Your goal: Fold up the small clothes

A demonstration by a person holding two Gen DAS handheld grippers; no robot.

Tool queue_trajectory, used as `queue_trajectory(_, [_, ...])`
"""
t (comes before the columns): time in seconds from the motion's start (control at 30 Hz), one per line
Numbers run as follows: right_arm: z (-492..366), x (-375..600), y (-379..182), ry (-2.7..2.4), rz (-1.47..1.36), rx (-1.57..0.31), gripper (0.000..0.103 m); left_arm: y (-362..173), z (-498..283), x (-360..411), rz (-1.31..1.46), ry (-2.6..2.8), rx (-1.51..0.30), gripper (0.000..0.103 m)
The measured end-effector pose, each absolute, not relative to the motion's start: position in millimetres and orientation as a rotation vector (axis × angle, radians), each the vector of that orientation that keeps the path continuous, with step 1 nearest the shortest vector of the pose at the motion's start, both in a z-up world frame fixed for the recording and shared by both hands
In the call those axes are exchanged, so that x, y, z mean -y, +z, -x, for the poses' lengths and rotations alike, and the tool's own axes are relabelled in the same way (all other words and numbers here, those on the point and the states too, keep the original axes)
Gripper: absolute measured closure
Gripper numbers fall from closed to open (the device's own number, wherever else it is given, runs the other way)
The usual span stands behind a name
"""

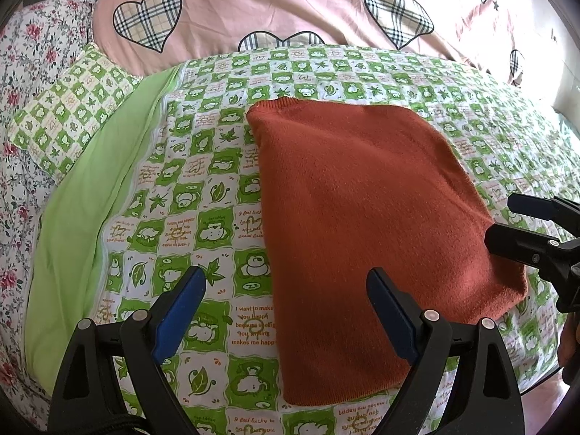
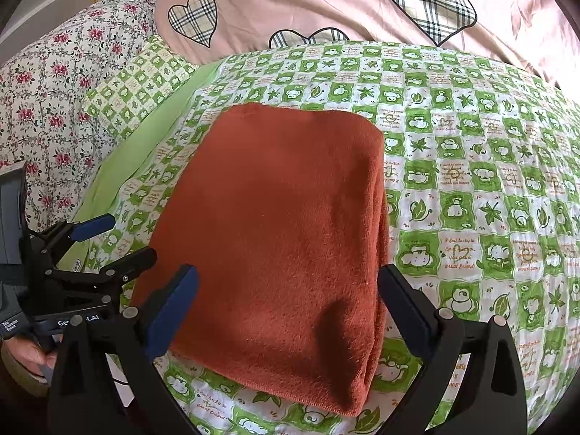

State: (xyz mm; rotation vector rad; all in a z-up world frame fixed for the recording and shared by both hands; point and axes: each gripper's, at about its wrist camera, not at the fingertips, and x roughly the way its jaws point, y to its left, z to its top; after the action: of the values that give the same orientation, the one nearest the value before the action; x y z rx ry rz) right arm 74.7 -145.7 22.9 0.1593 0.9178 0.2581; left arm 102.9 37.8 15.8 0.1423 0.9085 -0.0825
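The rust-red sweater lies folded on the green checked bedspread; left gripper and right gripper hover, jaws apart, empty.

The green checked sheet read "I want to make you happy"; the left tool bore "Data Acquisition System".

The rust-orange garment is a fuzzy, matt knit, ribbed along its far edge. The green checked sheet under it looks like thin, puckered printed cotton. Far off, the pink quilt is smooth with a faint sheen. Both grippers, left gripper and right gripper, are matt black plastic with blue, possibly rubbery pads and shiny metal pins.
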Motion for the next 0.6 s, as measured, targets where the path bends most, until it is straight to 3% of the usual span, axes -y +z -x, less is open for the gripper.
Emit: queue_trajectory(0.6, [-72.1,143.6,24.5,0.256,-0.16,-0.912,0.004,21.8,-99.8,-41.9,-0.144,-0.073,-0.889,0.012])
